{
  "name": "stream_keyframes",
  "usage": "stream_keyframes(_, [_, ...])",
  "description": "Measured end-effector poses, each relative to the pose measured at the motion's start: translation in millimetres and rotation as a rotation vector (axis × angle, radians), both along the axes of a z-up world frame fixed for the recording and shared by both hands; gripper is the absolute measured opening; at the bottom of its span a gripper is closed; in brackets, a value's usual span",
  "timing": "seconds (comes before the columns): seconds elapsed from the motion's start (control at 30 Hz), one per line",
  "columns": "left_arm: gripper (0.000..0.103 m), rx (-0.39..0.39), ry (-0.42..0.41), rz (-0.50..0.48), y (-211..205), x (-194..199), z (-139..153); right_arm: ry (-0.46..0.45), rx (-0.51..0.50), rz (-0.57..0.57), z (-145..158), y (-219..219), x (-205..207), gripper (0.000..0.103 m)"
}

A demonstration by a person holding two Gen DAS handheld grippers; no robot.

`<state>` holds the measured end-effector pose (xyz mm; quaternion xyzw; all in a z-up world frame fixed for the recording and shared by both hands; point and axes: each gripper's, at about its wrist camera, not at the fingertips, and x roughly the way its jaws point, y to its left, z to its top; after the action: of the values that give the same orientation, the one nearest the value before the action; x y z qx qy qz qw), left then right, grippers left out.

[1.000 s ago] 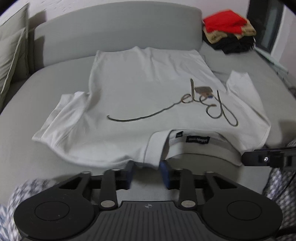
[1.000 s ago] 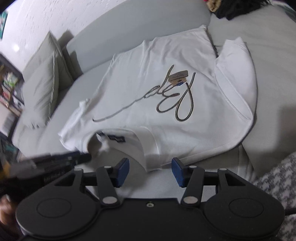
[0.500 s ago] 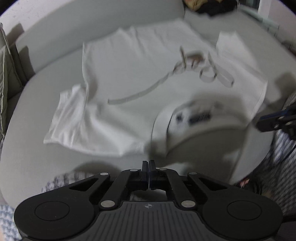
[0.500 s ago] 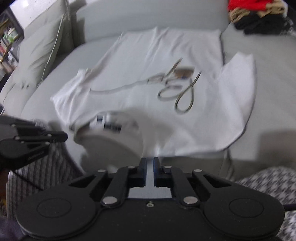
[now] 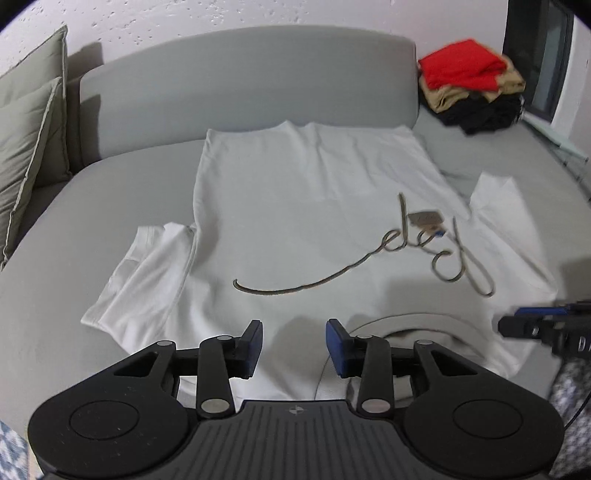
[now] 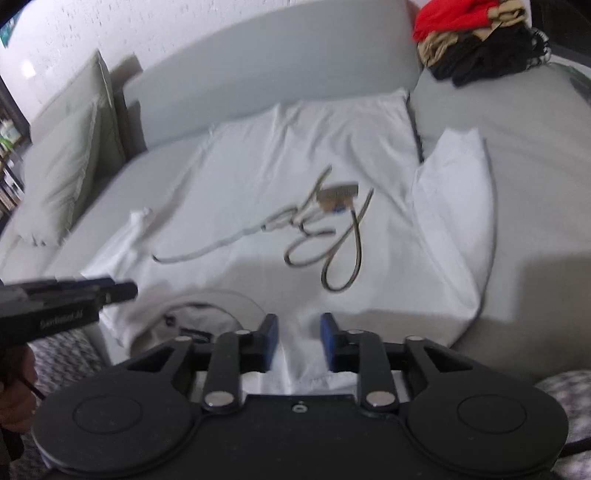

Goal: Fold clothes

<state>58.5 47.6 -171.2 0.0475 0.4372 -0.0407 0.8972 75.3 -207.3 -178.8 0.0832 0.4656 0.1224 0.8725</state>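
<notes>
Left wrist: left claw (image 5: 293, 341) gaping, holding nothing, just above the near shoulder of the white T-shirt (image 5: 314, 221) spread front-up on the grey sofa (image 5: 92, 221); collar (image 5: 406, 325) just right. Right wrist: right claw (image 6: 299, 338) likewise parted and empty over the other shoulder. Suggest pinching both shoulder seams level; hem partly blurred, collar label unreadable.

The place is a home, a living room or lounge. A wide grey sofa (image 5: 240, 88) with a curved backrest fills both views, set against a white textured wall (image 5: 184, 22). Grey-green cushions (image 5: 26, 147) lean at its 9 o'clock end. A heap of red, tan and black clothes (image 5: 472, 85) sits at 1 o'clock, beside a dark window frame (image 5: 535, 55).
</notes>
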Motion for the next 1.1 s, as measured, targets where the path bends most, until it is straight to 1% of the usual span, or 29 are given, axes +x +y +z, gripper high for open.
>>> stream_keyframes(0.03, [0.033,0.027,0.052,-0.014,-2.1,0.5,-7.5,0.009,-0.013,0.003,-5.0,2.7,1.0,0.037])
stream_keyframes(0.07, [0.034,0.055,0.086,-0.023,-4.0,-2.6,-13.8,0.019,-0.026,0.006,-10.0,5.4,2.0,0.037])
stream_keyframes(0.1, [0.034,0.07,0.065,-0.036,-4.8,-9.1,-14.0,0.032,-0.038,0.019,-11.0,6.2,0.8,0.037])
stream_keyframes(0.13, [0.034,0.067,0.055,-0.039,-2.8,-12.5,-11.8,0.045,-0.028,0.029,-6.9,1.9,-1.9,0.037])
stream_keyframes(0.17, [0.034,0.061,0.051,-0.04,-0.1,-15.1,-9.4,0.054,0.004,0.021,-1.9,-5.7,-3.6,0.037])
stream_keyframes(0.23, [0.034,-0.002,0.041,-0.025,10.7,-15.6,-6.1,0.054,0.071,-0.013,8.3,-24.7,-4.9,0.037])
stream_keyframes(0.27, [0.035,-0.021,0.031,-0.016,14.7,-14.6,-5.7,0.028,0.11,-0.06,13.6,-39.9,-2.2,0.041])
stream_keyframes(0.3, [0.035,-0.02,0.015,-0.009,16.0,-12.9,-4.8,0.002,0.148,-0.108,19.0,-55.1,0.4,0.047])
stream_keyframes(0.33, [0.037,-0.014,-0.001,-0.003,16.8,-11.0,-4.0,-0.017,0.183,-0.163,22.3,-71.4,5.4,0.06])
stream_keyframes(0.37, [0.04,-0.008,-0.018,0.003,17.6,-9.1,-3.1,-0.023,0.215,-0.231,22.1,-88.8,12.7,0.066])
stream_keyframes(0.43, [0.042,-0.004,-0.045,0.002,18.2,-5.7,-3.5,-0.02,0.27,-0.339,16.5,-118.0,26.9,0.065])
stream_keyframes(0.5, [0.042,-0.021,-0.026,-0.006,17.1,0.6,-12.2,-0.017,0.266,-0.371,11.0,-129.3,39.8,0.06])
stream_keyframes(0.53, [0.042,-0.031,-0.005,-0.006,17.2,3.1,-16.5,-0.014,0.26,-0.371,8.6,-130.2,45.9,0.051])
stream_keyframes(0.57, [0.043,-0.035,0.015,-0.007,16.9,4.6,-19.7,-0.011,0.259,-0.357,6.2,-128.0,51.5,0.047])
stream_keyframes(0.67, [0.045,-0.044,0.023,-0.002,18.1,6.2,-22.6,-0.01,0.255,-0.315,3.2,-111.9,73.6,0.047])
stream_keyframes(0.73, [0.046,-0.063,0.027,0.01,21.3,6.3,-24.1,-0.007,0.233,-0.308,3.0,-99.9,92.5,0.047])
stream_keyframes(0.8, [0.047,-0.074,0.029,0.017,22.7,6.3,-24.6,-0.001,0.189,-0.314,1.6,-85.0,112.0,0.047])
stream_keyframes(0.9, [0.047,-0.082,0.027,0.019,23.1,5.9,-24.6,0.027,0.038,-0.329,-6.2,-69.9,138.3,0.047])
stream_keyframes(1.0, [0.047,-0.09,0.026,0.021,23.7,5.9,-25.0,0.068,-0.108,-0.298,-19.3,-57.9,153.0,0.048])
stream_keyframes(1.1, [0.048,-0.104,0.028,0.024,25.8,6.5,-25.1,0.078,-0.192,-0.266,-26.7,-48.8,157.5,0.05])
